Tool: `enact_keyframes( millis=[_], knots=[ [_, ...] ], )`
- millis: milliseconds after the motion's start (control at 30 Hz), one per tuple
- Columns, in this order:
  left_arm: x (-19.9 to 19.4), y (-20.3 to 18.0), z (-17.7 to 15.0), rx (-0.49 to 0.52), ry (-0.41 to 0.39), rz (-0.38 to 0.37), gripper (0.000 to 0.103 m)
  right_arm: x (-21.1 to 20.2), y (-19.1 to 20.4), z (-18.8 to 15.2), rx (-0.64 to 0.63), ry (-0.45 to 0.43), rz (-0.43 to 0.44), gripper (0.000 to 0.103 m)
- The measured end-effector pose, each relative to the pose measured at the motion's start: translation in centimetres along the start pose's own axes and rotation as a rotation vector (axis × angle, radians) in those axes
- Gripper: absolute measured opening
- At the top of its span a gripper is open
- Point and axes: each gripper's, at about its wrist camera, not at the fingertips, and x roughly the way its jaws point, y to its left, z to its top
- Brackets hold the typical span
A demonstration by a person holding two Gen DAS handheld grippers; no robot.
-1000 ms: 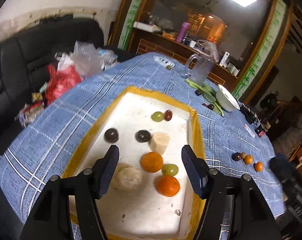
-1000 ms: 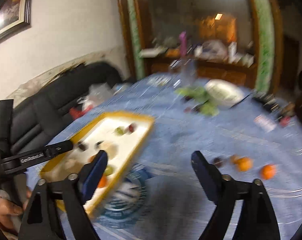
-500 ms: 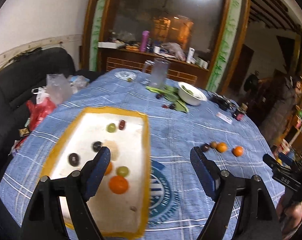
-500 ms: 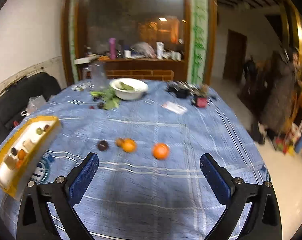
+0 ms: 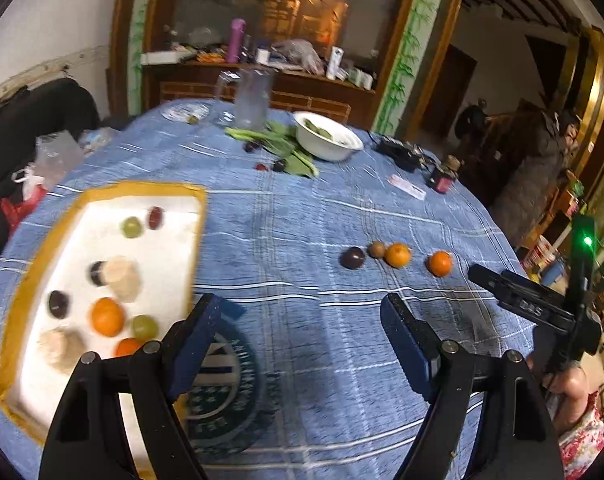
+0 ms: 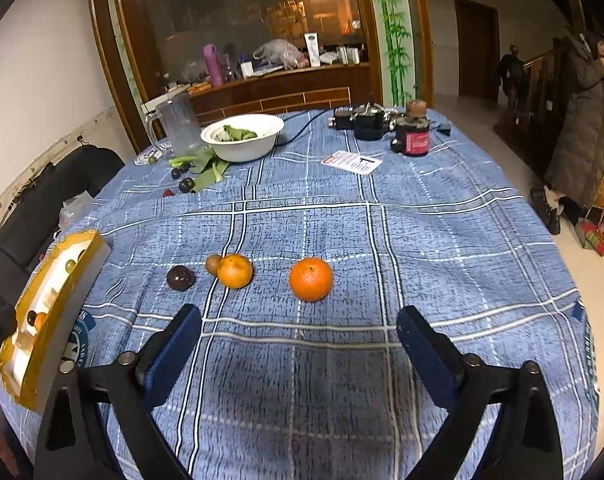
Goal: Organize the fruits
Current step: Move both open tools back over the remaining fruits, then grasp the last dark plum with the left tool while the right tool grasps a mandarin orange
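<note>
A yellow-rimmed white tray (image 5: 102,194) on the left of the table holds several fruits; it also shows in the right wrist view (image 6: 82,240). Loose on the blue cloth lie a dark plum (image 6: 181,278), a small brown fruit (image 6: 213,263), a pale orange (image 6: 234,270) and a bright orange (image 6: 311,278). The same row shows in the left wrist view, with the plum (image 5: 352,258) leftmost and the bright orange (image 5: 440,263) rightmost. My right gripper (image 6: 300,340) is open and empty, just short of the bright orange. My left gripper (image 5: 302,328) is open and empty beside the tray.
At the back stand a white bowl of greens (image 6: 242,136), a clear jug (image 6: 178,122), loose leaves with dark fruits (image 6: 186,182), a red jar (image 6: 412,136), black gear and a card (image 6: 352,162). A black sofa is left. A person (image 6: 582,120) stands right.
Both grippers have swung right, away from the tray. The right one has closed in on the row of loose fruits. Both stay open and empty.
</note>
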Motion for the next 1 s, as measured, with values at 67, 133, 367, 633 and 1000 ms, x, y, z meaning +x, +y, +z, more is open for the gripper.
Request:
enact_keyframes(
  millis=[67,133,367,633,1000],
  knots=[
    [1.9,-0.8,0.3,0.007,0.034,-0.016,0.081,1.1,-0.2,0.5,0.008,0.023,0.012,0.074],
    [3.7,-1.6,0.6,0.019,0.060,-0.027,0.081,2.5,-0.4,1.1,0.025,0.057,0.025,0.068],
    [10.3,-3.7,1.9,0.051,0.125,-0.066,0.081,6.2,0.1,1.9,0.004,0.099,-0.017,0.067],
    [15.3,-4.4,3.1,0.063,0.159,-0.086,0.065,8.3,-0.3,1.6,-0.007,0.129,-0.014,0.067],
    [16.5,-6.0,2.3,0.168,0.160,-0.055,0.024,8.7,0.2,1.5,-0.039,0.127,-0.048,0.043]
  ],
)
